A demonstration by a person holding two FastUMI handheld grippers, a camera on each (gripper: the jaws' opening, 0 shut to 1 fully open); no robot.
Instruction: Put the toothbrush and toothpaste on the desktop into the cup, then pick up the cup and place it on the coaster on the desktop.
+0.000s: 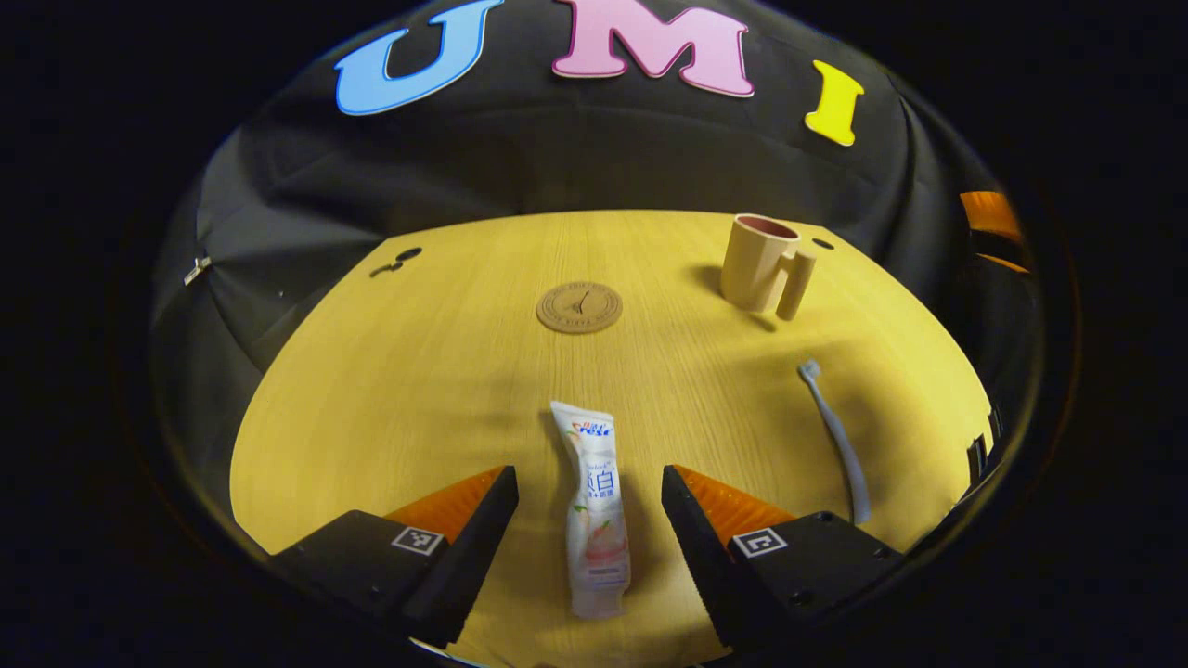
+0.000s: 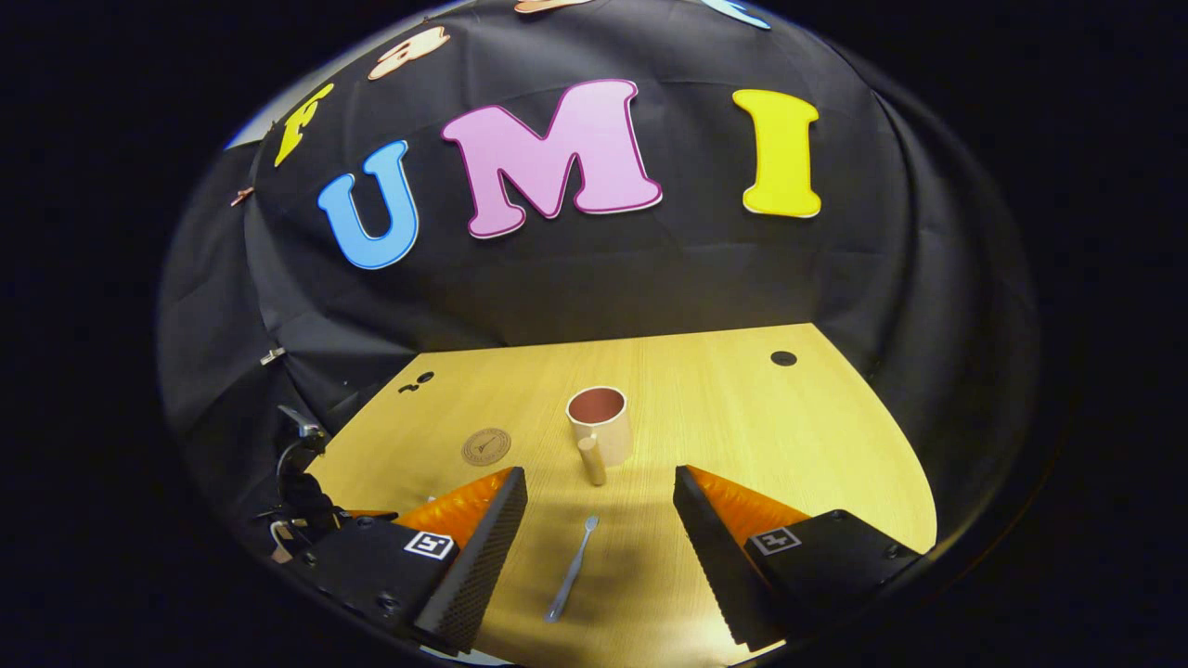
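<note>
A white toothpaste tube lies flat on the wooden desktop, lengthwise between the fingers of my left gripper, which stands open above it. A pale blue toothbrush lies to its right, bristles away from me. The beige cup with a handle stands upright at the back right. A round brown coaster lies mid-table. In the right gripper view my right gripper is open over the toothbrush, with the cup just beyond and the coaster to the left.
The black cloth wall closes the table at the back and sides. Small dark holes mark the desktop's far left corner, and another hole sits at the far right. The other gripper shows at the left edge in the right gripper view.
</note>
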